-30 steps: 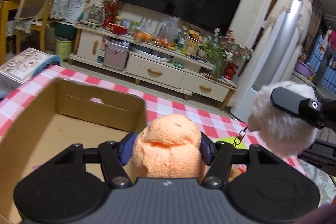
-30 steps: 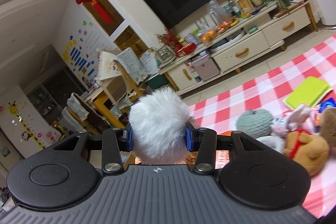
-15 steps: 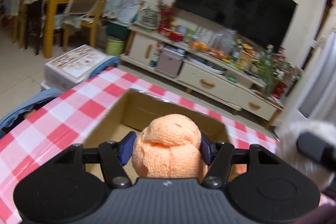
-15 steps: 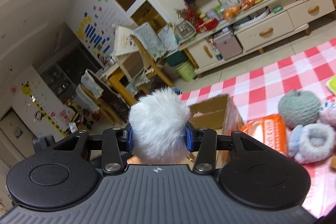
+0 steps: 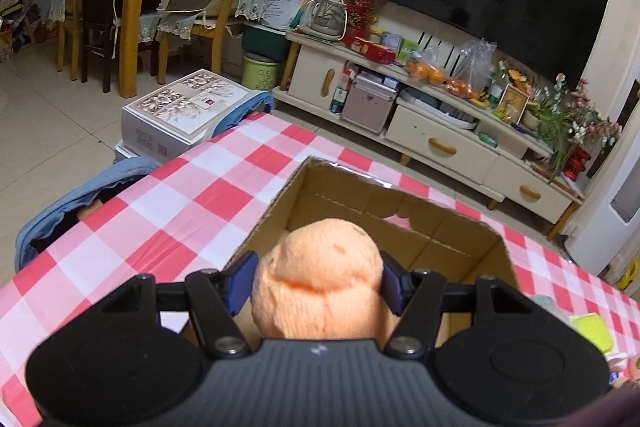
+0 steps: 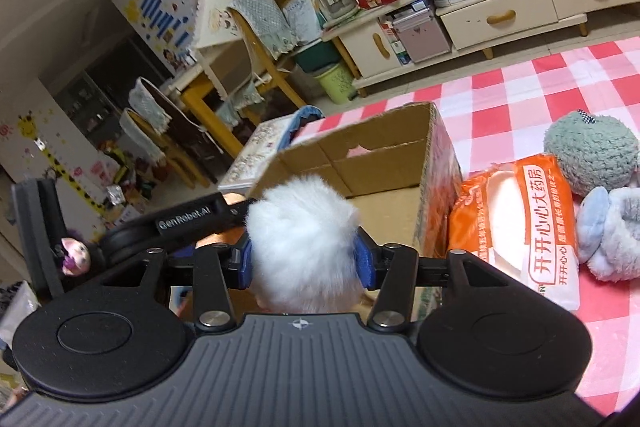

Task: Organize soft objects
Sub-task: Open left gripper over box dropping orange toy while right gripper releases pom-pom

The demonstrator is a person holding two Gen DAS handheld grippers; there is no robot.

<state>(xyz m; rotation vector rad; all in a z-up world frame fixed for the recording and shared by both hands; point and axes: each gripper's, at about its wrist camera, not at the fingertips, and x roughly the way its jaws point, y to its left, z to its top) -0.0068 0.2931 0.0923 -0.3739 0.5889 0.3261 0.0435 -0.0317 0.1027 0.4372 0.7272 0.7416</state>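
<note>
Left hand-held gripper [image 5: 318, 283] sat at 6 o'clock of its view. Its blue pads pressed both flanks of the orange knitted plush [image 5: 320, 281], so the toy was held, not resting. The plush hung over the open cardboard box [image 5: 404, 211], whose mouth opened toward 12 o'clock. Likely reason: the box serves as the bin for the soft things, and the toy was poised for a drop.

The desk, under a red-and-white checked cloth [image 5: 200, 195], carried the box. The box floor looked bare where visible.

Right hand-held gripper [image 6: 302, 261] carried the white fluffy pom-pom [image 6: 300, 239] between its pads. Jaws were opening at this moment; the fluff still touched both pads. It hung at the near rim of the same box [image 6: 360, 155], so release into it seems intended.

At 3 o'clock of the right view, outside the box on the cloth: an orange tissue pack [image 6: 520, 227] against the box wall, a grey-green plush [image 6: 592, 155] and a pale blue plush [image 6: 612, 235]. These appear still unsorted.
</note>
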